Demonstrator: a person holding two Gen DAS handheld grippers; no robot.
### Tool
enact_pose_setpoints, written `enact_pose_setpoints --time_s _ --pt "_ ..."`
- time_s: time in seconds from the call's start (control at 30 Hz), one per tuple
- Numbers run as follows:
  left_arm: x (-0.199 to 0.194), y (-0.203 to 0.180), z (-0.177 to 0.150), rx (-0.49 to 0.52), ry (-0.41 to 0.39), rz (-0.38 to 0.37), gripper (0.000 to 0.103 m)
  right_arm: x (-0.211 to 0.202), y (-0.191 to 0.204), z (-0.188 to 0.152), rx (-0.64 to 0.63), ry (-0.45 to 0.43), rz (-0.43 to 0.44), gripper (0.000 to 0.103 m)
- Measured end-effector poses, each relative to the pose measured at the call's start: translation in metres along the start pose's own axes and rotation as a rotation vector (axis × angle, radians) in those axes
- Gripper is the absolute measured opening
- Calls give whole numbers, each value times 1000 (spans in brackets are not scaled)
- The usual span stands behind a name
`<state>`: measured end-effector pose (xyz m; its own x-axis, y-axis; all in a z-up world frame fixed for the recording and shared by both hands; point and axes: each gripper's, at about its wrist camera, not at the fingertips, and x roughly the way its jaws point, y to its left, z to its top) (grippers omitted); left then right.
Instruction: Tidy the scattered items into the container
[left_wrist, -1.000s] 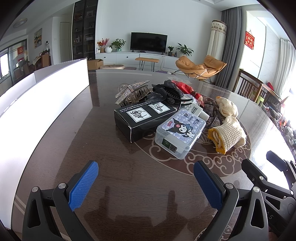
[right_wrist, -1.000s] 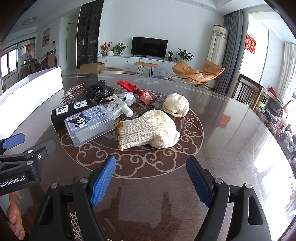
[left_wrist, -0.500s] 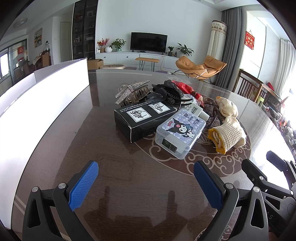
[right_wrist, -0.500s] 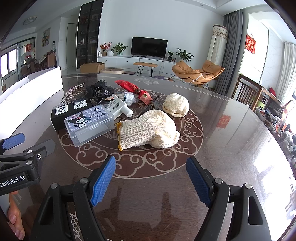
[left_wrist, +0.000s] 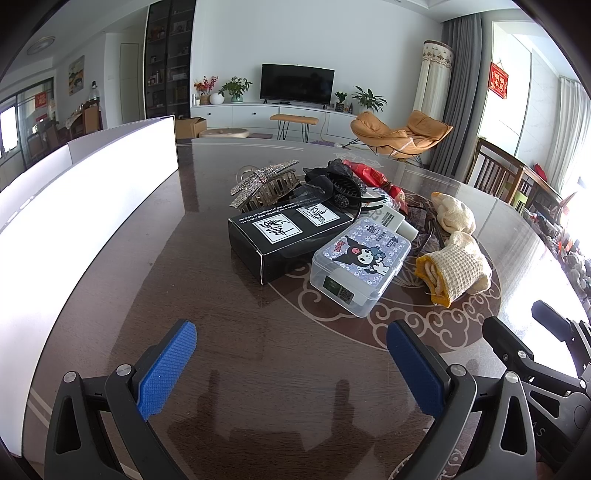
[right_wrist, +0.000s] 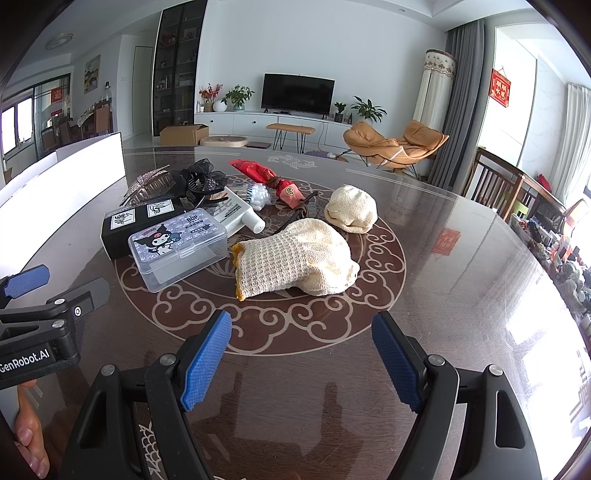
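A heap of small items lies mid-table: a black box (left_wrist: 284, 236) (right_wrist: 136, 221), a clear plastic case with a cartoon lid (left_wrist: 360, 266) (right_wrist: 177, 247), a glittery hair claw (left_wrist: 264, 182), a black bow clip (right_wrist: 201, 181), a white tube (right_wrist: 240, 214), a red packet (right_wrist: 266, 175) and two cream knitted cloths (right_wrist: 295, 258) (right_wrist: 351, 208). The white container (left_wrist: 74, 221) runs along the table's left side. My left gripper (left_wrist: 291, 365) is open, short of the black box. My right gripper (right_wrist: 301, 354) is open, just short of the nearer knitted cloth. Neither holds anything.
The dark glossy table (right_wrist: 461, 295) has bare surface on the right and in front of both grippers. A wooden chair (right_wrist: 502, 188) stands at the far right edge. Clutter (right_wrist: 565, 251) sits past the right rim. A person's hand (right_wrist: 27, 439) holds the left gripper's handle.
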<state>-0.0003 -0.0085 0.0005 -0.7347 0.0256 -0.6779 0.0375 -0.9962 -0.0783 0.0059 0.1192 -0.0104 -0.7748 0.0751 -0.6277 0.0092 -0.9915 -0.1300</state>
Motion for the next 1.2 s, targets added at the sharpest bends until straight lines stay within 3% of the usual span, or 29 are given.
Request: enact_pose_setpoints --time_s 1.2 --pt "0 0 0 -1 0 -2 103 0 -3 1 -5 4 -2 80"
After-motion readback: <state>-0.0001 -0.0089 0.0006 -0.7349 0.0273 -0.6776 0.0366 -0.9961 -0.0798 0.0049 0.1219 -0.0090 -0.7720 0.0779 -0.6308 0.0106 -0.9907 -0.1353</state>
